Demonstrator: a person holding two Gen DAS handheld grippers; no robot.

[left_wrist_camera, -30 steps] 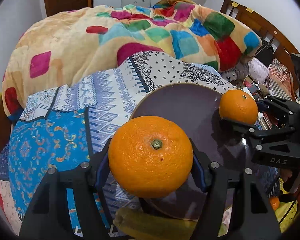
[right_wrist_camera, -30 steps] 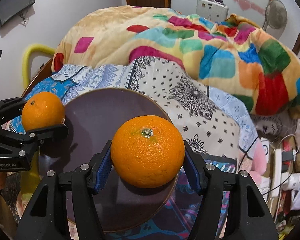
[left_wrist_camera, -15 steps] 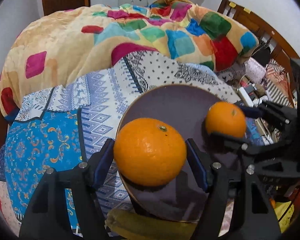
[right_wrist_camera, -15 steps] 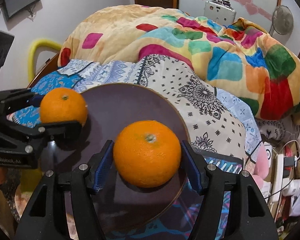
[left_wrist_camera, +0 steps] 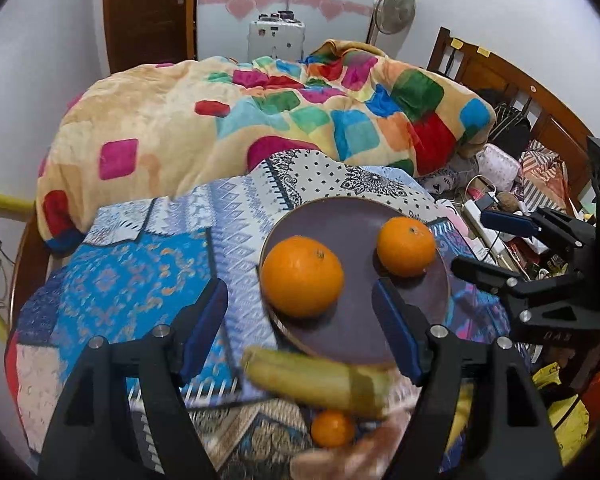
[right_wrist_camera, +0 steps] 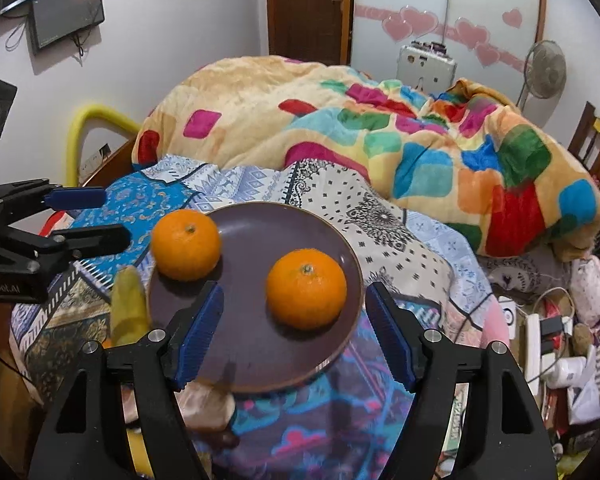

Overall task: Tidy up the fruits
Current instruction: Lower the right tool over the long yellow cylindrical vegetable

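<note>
Here, a patterned bedspread is carrying the work area, with a bright patchwork blanket heaped behind it. A round purple plate is sitting on the spread, and two oranges are resting on it, apart from each other: the left orange near the plate's left edge, the right orange toward the far right rim. The left gripper is hanging just short of the plate with fingers spread wide, gripping nothing; the right gripper is likewise standing wide apart and empty, the orange lying between and beyond its pads. A yellow-green banana is lying just off the plate's near edge, and a small tangerine is lying below it. The oranges are probably firm, moderately heavy and prone to rolling, so pinching across the widest middle looks best; the banana is likely softer and bruisable, so gripping mid-length gently seems wise.
</note>
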